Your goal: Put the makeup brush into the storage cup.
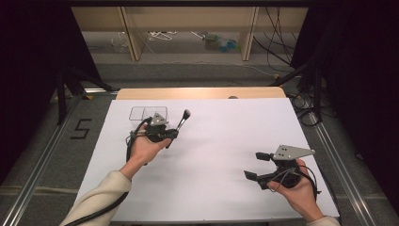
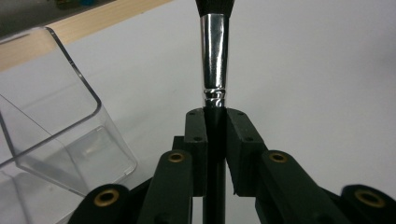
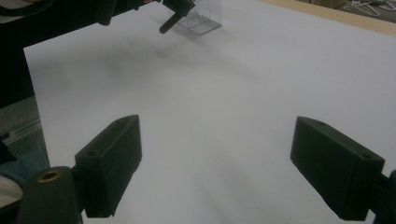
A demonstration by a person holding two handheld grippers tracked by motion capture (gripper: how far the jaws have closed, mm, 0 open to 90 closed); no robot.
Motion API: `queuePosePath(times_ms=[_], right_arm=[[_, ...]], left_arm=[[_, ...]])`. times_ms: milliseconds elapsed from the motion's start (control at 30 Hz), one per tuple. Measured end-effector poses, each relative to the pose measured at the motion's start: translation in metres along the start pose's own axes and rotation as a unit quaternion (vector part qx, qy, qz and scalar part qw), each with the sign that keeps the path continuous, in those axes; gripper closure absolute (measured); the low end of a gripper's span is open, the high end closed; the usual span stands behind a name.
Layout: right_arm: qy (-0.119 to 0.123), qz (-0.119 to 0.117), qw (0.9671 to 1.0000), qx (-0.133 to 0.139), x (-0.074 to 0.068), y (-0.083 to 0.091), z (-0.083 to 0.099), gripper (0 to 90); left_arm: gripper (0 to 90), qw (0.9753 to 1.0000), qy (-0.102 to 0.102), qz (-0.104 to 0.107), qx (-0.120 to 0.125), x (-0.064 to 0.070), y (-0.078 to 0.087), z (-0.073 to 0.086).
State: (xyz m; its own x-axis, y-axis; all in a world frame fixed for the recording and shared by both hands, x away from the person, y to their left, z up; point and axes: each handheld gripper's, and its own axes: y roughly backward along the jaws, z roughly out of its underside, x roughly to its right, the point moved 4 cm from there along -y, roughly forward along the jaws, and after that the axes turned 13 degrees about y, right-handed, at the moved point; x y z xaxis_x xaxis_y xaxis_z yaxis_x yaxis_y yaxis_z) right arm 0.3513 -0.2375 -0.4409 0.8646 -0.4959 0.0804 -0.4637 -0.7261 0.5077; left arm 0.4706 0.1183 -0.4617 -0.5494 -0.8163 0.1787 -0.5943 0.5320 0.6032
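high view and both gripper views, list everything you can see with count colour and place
makeup brush: 1, black handle, silver ferrule, dark bristles, clamped in the left gripper, bristle end pointing away from the hand
clear box: 1, see-through plastic with a divider, far left of the white sheet, just beyond the left gripper
white sheet: 1, white, covering most of the tabletop
table: 1, light wood, its bare far edge beyond the sheet
shelf unit: 1, light wood, on the floor behind the table, cables and small items under it
left gripper: 1, black, jaws shut on the brush handle, left side of the sheet
right gripper: 1, black, jaws wide apart with nothing between them, near right of the sheet
hands: 2, one holding each gripper, cream sleeve on the left arm
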Motion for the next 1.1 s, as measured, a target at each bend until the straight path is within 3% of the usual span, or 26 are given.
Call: queuePosePath(times_ms=[33,267,300,633,800,867,967,1100], right_arm=[[0.000,0.000,1.0000,0.000,0.0000,0.0000,0.0000,17.2],[0.000,0.000,1.0000,0.000,0.0000,0.0001,-0.0001,17.2],[0.000,0.000,1.0000,0.000,-0.0001,0.0000,-0.0001,17.2],[0.001,-0.001,1.0000,0.001,0.0000,0.0000,0.0000,17.2],[0.000,-0.001,1.0000,0.001,-0.0001,0.0000,-0.0001,17.2],[0.000,-0.001,1.0000,0.001,0.0000,-0.0001,0.0000,17.2],[0.000,-0.001,1.0000,0.001,0.0000,-0.0001,0.0000,17.2],[0.000,-0.001,1.0000,0.001,0.0000,-0.0001,0.0000,17.2]], left_arm=[[79.1,0.9997,0.022,0.005,0.013,0.0019,-0.0009,0.0000],[79.1,0.9990,0.026,-0.001,0.036,-0.0005,0.0004,-0.0016],[79.1,0.9987,0.033,0.002,0.040,0.0003,0.0001,-0.0018],[79.1,0.9975,0.030,-0.007,0.063,-0.0058,0.0032,-0.0027],[79.1,0.9955,0.047,-0.009,0.082,-0.0057,0.0046,-0.0044],[79.1,0.9951,0.036,-0.013,0.091,-0.0077,0.0054,-0.0063],[79.1,0.9940,0.045,-0.011,0.100,-0.0067,0.0066,-0.0070],[79.1,0.9925,0.042,-0.014,0.114,-0.0075,0.0086,-0.0092]])
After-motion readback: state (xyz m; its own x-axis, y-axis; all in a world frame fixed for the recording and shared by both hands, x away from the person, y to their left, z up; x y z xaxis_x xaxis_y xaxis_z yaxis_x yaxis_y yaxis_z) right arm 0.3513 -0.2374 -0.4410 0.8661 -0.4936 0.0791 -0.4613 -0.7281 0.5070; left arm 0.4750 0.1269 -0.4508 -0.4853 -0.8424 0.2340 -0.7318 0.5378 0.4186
